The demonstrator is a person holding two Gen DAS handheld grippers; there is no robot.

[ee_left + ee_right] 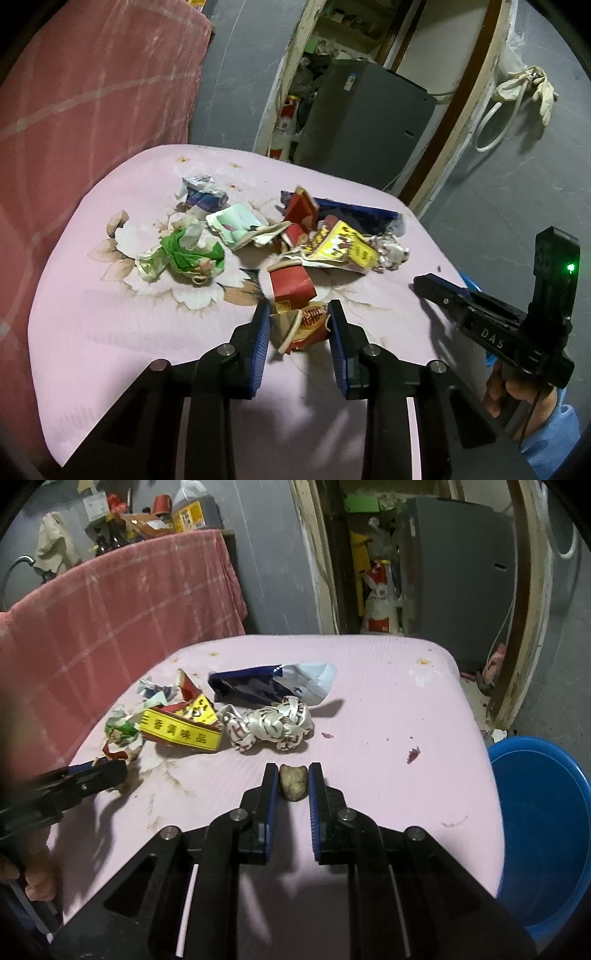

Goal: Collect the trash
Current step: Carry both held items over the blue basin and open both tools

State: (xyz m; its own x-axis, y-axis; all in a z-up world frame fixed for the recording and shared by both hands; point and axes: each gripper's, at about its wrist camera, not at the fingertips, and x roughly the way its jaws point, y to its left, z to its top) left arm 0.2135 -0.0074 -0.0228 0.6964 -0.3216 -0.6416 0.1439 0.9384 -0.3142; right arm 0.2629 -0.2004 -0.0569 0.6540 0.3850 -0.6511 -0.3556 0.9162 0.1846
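Pink cloth with a flower print covers the tabletop, where trash lies heaped toward the far edge. Left hand-held gripper has its blue pads closed on a torn red-and-brown carton near the near edge. Right hand-held gripper pinches a small tan lump; its body reads "DAS" in the left view. A yellow wrapper shows red Chinese characters. A blue basin stands by the right edge.
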